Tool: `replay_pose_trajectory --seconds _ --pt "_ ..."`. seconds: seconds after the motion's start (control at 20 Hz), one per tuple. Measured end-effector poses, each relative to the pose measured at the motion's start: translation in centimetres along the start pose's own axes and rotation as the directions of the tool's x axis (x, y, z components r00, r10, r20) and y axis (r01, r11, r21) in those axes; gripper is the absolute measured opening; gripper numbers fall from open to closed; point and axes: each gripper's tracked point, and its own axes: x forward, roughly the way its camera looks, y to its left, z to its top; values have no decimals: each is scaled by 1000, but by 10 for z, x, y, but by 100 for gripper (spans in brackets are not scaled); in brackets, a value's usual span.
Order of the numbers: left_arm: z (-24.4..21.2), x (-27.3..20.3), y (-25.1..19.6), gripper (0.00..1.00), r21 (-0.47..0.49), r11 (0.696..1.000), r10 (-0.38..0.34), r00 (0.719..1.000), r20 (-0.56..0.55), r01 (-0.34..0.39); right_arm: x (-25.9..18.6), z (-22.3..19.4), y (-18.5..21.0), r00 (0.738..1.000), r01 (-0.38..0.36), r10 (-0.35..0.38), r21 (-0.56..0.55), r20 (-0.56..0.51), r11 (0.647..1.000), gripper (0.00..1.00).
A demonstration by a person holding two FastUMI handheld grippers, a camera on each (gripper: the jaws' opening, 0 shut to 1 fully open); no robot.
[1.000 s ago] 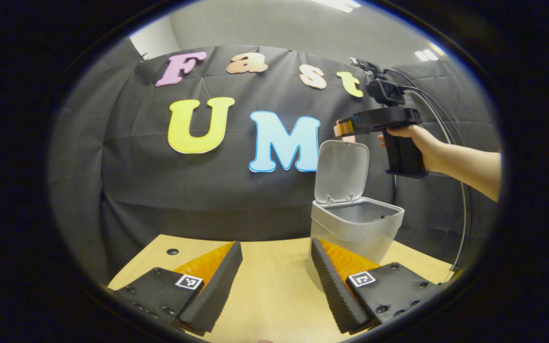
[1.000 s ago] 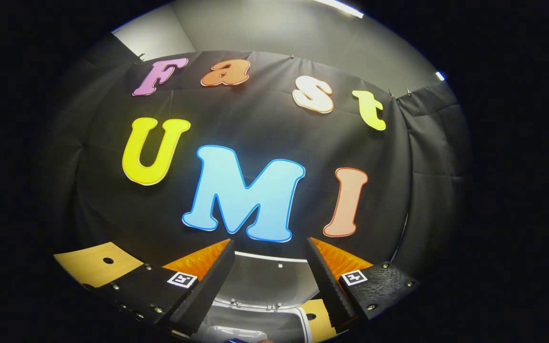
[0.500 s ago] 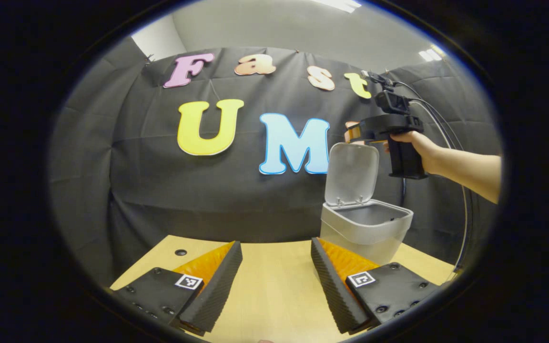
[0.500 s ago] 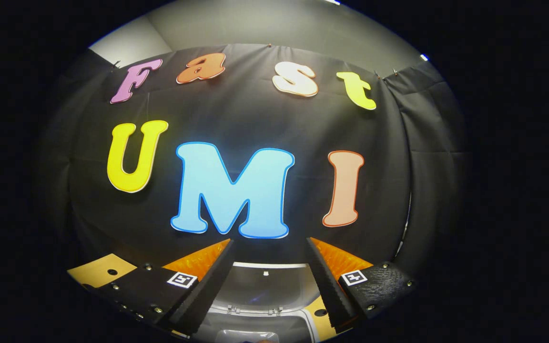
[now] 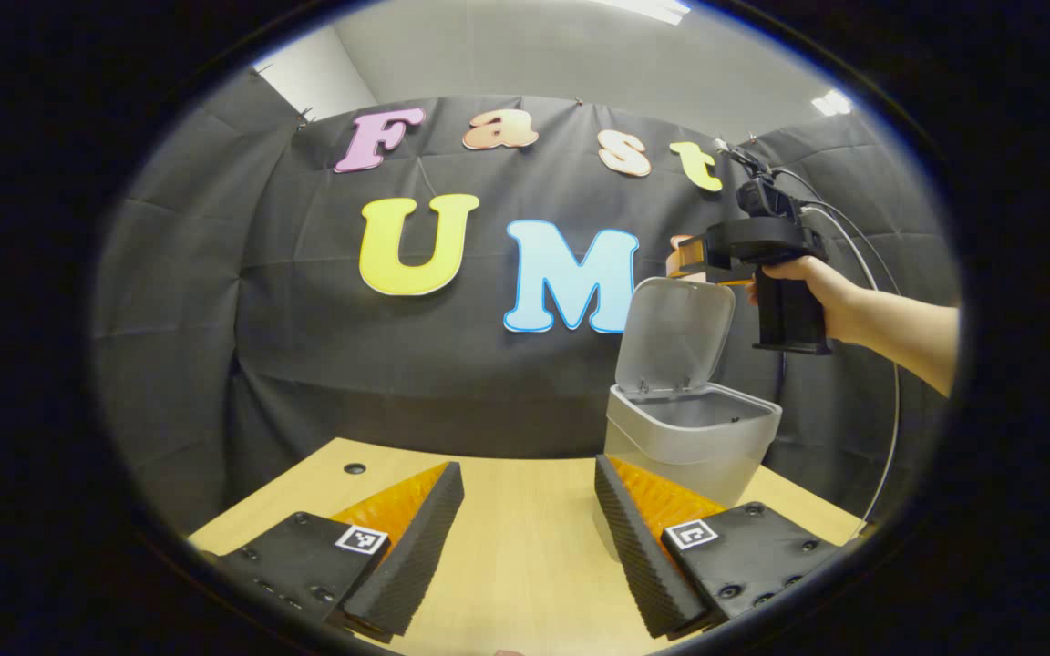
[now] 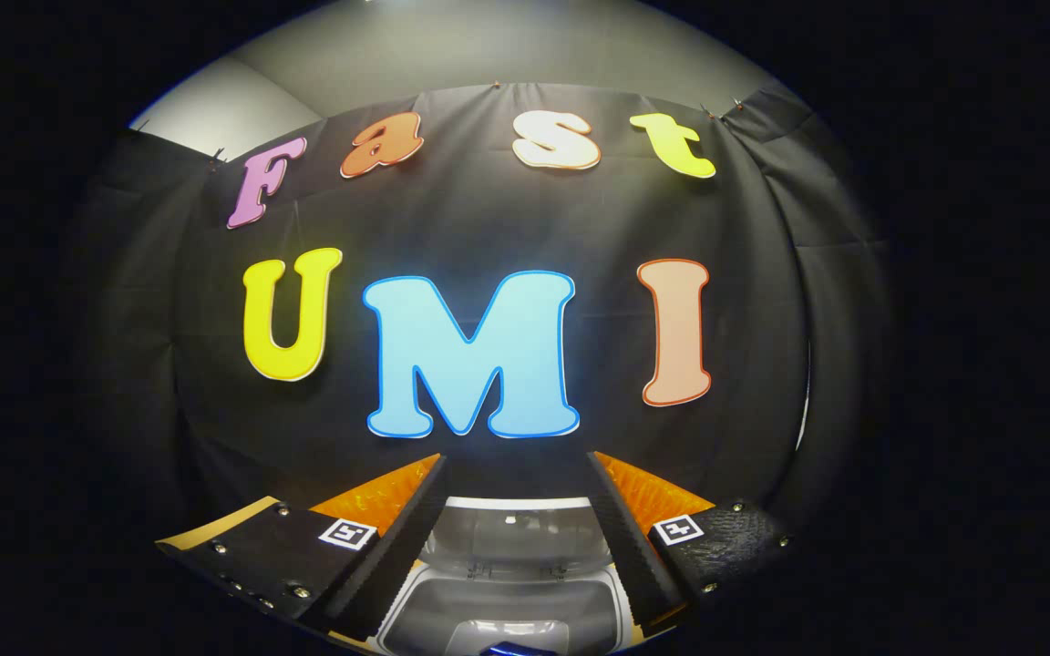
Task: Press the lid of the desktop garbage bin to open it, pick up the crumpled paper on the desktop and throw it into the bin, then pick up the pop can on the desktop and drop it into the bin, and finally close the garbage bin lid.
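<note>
The grey desktop bin (image 5: 691, 444) stands on the wooden table (image 5: 507, 556) at the right, its lid (image 5: 676, 333) raised upright. My left gripper (image 5: 527, 466) hovers open over the table, in front and left of the bin, holding nothing. A hand holds my right gripper (image 5: 682, 260) with its tips right at the lid's top edge. In the right gripper view, my right gripper (image 6: 516, 460) is open, and the raised lid (image 6: 511, 536) shows between its fingers. Below lies the bin's opening (image 6: 507, 610), with something pale (image 6: 505, 630) and a blue bit (image 6: 507, 649) inside.
A small round hole (image 5: 355, 468) marks the table's far left corner. A cable (image 5: 891, 410) hangs from the right gripper down past the bin's right side. The black cloth wall stands close behind the bin.
The right gripper has come down from above the lid to its top edge and looks more steeply into the bin. The left gripper's view has shifted slightly; its fingers stay open.
</note>
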Motion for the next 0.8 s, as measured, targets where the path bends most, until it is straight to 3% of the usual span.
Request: replay_pose_trajectory --seconds 0.55,0.8 --pt "-1 -34 -24 96 -3 1000 22 1000 -4 -22 -57 -49 5 999 -38 38 20 -8 999 95" --pt "6 -36 -20 96 16 999 36 999 -2 -36 -58 -100 5 993 -11 14 28 -116 1000 95"
